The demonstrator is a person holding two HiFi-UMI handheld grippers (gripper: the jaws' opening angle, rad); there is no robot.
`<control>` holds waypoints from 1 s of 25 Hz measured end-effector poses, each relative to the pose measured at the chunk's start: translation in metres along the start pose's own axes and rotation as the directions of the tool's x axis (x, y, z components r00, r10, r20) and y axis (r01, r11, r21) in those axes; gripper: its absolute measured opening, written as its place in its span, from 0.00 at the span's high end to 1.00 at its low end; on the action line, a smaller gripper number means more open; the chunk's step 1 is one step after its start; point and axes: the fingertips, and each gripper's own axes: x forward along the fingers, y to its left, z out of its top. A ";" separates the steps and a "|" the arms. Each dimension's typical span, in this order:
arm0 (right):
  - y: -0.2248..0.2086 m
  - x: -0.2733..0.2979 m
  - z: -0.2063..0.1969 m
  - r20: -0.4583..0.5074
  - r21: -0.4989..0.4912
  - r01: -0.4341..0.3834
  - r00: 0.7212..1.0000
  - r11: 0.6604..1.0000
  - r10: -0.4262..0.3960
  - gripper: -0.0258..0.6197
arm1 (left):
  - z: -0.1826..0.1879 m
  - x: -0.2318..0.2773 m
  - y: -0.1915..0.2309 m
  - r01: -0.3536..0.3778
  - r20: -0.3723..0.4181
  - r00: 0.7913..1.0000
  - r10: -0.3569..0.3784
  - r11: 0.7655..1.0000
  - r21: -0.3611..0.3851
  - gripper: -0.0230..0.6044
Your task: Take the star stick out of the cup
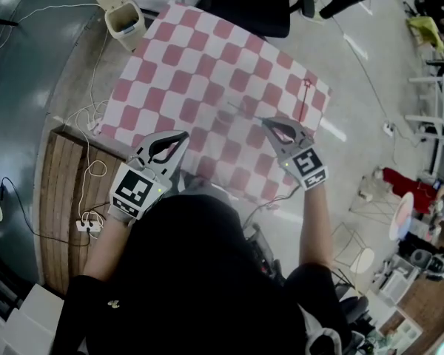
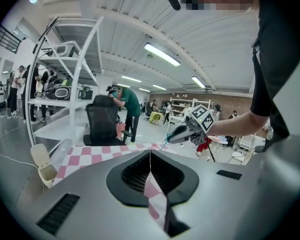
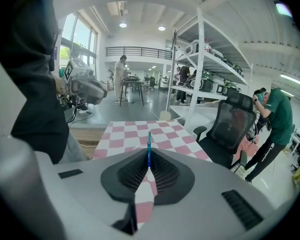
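Right gripper point(image 3: 149, 167): clamped near-shut on thin blue star stick point(image 3: 149, 153), tip poking past jaws, over checked cloth point(image 3: 135, 131). No cup in view. Left gripper point(image 2: 150, 166): closed, empty. Probably light, thin, flexible, slippery; best pinched mid-shaft, gently.

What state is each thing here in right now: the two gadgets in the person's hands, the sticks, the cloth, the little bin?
left hand-held gripper: jaws shut, nothing between them.
right hand-held gripper: jaws shut on the blue stick.
blue stick: pinched, poking out past the jaw tips.
red stick: lying flat on the cloth, untouched.
checkered tablecloth: spread flat.
cream bin: upright beside the cloth.
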 end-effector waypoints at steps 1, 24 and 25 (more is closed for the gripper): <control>0.000 -0.003 0.003 0.005 0.000 0.004 1.000 1.000 -0.004 0.92 | 0.002 0.001 0.000 0.005 0.002 1.000 -0.005 1.000 0.002 0.90; 0.012 -0.132 0.077 0.299 0.251 0.303 0.879 0.919 -0.372 0.92 | 0.062 0.027 0.005 0.146 0.102 0.983 -0.153 0.987 0.070 0.90; 0.013 -0.138 0.078 0.308 0.263 0.318 0.867 0.911 -0.391 0.92 | 0.066 0.028 0.004 0.151 0.106 0.982 -0.158 0.986 0.077 0.90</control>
